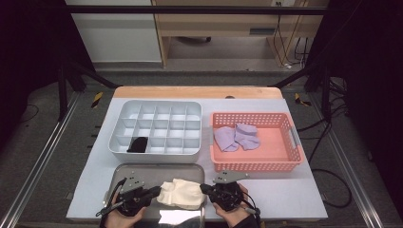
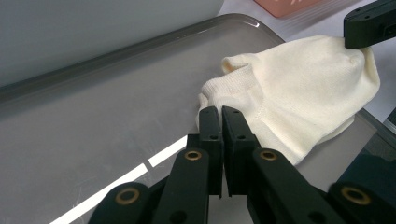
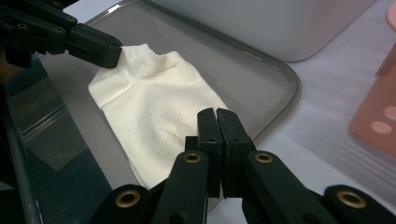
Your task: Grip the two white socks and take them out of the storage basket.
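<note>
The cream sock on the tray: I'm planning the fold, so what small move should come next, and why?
Probably lift one end and fold it over. The left gripper and right gripper are shut on opposite ends of the cream sock, which lies flat on the metal tray.

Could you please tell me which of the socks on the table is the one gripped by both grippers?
The cream sock on the metal tray; the lilac socks lie in the pink basket, and the black one sits in the divided organiser.
</note>
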The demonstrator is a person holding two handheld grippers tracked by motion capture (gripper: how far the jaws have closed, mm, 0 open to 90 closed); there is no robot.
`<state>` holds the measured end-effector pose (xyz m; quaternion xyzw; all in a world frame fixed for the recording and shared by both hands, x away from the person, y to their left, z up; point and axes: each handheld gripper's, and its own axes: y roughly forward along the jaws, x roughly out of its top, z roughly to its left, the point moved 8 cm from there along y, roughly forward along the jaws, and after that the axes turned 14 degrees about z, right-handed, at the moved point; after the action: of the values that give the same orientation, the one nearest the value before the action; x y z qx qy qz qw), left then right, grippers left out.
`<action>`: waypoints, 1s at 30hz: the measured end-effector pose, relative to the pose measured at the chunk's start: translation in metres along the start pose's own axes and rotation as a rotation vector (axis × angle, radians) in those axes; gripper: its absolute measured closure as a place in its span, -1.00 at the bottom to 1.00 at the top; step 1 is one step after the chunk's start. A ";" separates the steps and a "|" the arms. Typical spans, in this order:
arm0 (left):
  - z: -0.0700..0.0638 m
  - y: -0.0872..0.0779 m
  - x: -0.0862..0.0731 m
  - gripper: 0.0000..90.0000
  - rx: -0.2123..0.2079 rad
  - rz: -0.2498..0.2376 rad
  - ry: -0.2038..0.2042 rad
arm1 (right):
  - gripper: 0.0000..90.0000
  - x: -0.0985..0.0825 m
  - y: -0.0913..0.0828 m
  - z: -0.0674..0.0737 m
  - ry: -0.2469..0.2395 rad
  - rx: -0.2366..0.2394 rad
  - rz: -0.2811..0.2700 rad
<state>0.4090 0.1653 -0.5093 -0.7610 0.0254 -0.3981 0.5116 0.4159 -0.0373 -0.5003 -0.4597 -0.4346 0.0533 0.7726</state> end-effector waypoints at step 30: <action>-0.004 0.020 -0.008 0.39 0.054 0.052 0.009 | 0.63 -0.006 0.021 -0.004 0.018 -0.017 0.023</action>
<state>0.4088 0.1563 -0.5295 -0.7443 0.0369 -0.3887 0.5419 0.4220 -0.0312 -0.5211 -0.4717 -0.4229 0.0545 0.7718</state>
